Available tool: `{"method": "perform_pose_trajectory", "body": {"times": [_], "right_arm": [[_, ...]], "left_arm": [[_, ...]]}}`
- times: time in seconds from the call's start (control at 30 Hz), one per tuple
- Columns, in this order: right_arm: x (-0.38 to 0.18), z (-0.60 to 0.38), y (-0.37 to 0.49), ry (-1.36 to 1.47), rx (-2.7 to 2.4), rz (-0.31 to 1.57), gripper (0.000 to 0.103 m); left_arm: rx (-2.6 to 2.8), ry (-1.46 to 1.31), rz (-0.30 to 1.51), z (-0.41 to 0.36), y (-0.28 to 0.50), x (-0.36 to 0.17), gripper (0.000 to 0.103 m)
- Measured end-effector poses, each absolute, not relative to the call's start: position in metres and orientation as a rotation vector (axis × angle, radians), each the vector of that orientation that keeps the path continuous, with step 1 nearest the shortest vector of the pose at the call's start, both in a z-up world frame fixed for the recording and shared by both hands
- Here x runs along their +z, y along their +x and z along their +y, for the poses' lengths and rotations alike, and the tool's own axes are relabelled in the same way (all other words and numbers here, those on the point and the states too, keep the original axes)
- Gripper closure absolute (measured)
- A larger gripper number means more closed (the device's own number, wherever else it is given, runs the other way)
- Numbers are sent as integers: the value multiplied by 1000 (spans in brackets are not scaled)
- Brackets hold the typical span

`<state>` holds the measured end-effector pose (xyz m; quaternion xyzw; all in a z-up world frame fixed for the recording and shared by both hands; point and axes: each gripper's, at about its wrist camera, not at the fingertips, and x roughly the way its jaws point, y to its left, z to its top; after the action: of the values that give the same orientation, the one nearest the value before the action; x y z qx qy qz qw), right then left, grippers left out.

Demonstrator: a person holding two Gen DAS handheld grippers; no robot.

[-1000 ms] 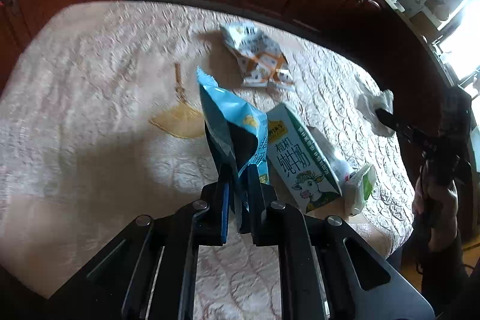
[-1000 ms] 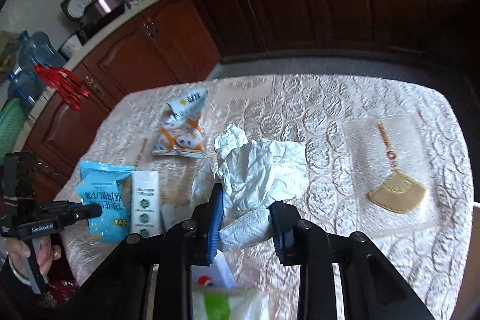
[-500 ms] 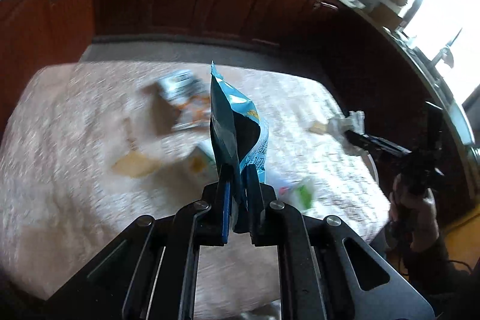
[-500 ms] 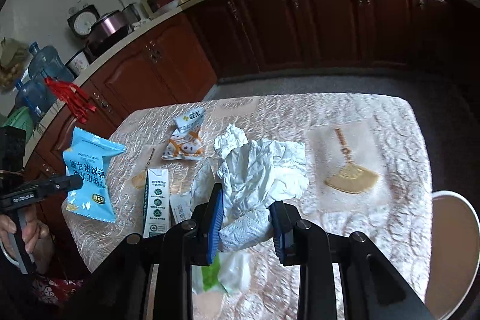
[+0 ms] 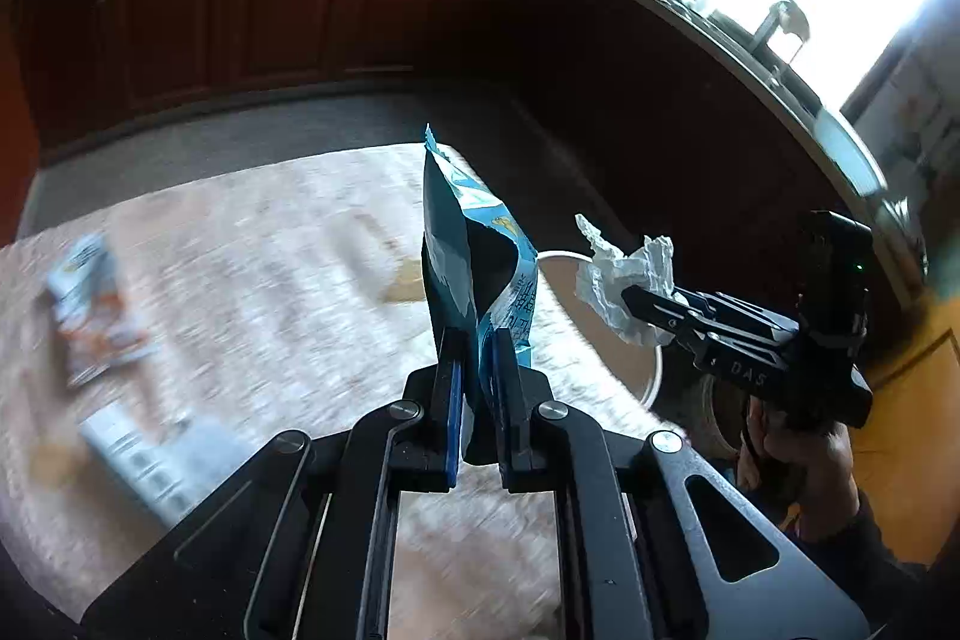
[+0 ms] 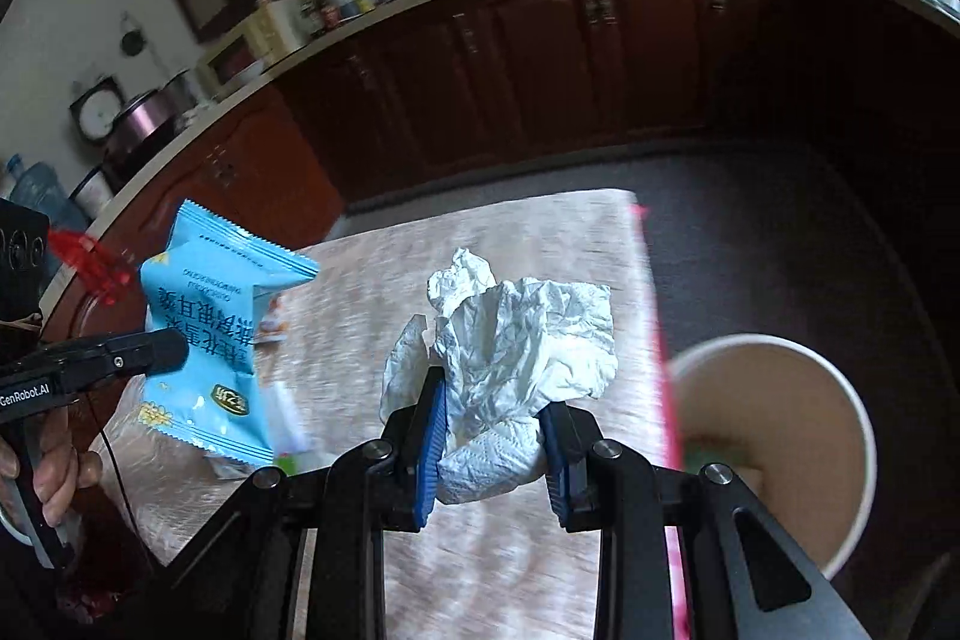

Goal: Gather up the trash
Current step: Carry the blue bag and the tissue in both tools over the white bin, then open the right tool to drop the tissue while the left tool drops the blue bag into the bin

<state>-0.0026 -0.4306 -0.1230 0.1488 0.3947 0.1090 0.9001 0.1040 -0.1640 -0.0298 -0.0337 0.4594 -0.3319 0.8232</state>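
Note:
My left gripper (image 5: 477,340) is shut on a light blue snack bag (image 5: 474,256), held upright above the table; the same snack bag (image 6: 210,334) hangs at the left of the right wrist view. My right gripper (image 6: 495,391) is shut on a crumpled white tissue wad (image 6: 516,352); that tissue wad (image 5: 624,280) also shows at the right of the left wrist view. Both grippers hover near the table's right edge. A round beige bin (image 6: 774,424) with a white rim stands on the floor beside that edge, below and right of the tissue.
A cream quilted tablecloth (image 5: 258,280) covers the table. An orange-and-white wrapper (image 5: 90,304) and a milk carton (image 5: 138,454) lie blurred at its left. Dark wooden cabinets (image 6: 600,58) ring the room, with dark floor (image 6: 780,232) beyond the table. A person's hand (image 5: 798,460) grips the right handle.
Both grippers swung right across the table with their loads, lifting a little. The carton and wrappers slid to the left of view, and the beige bin came into sight at the table's edge.

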Motion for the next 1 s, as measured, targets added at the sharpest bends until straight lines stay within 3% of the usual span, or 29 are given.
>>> {"method": "perform_pose_trajectory", "body": {"times": [0.53,1.0], "right_arm": [[-180,-562,-40,383,-64,929,76],[-229,-590,-33,435,-148,1025,76]], "left_arm": [[-814,106,1051,-331,120,-92,97],[-811,115,1114,-373,135,-129,97]]}}
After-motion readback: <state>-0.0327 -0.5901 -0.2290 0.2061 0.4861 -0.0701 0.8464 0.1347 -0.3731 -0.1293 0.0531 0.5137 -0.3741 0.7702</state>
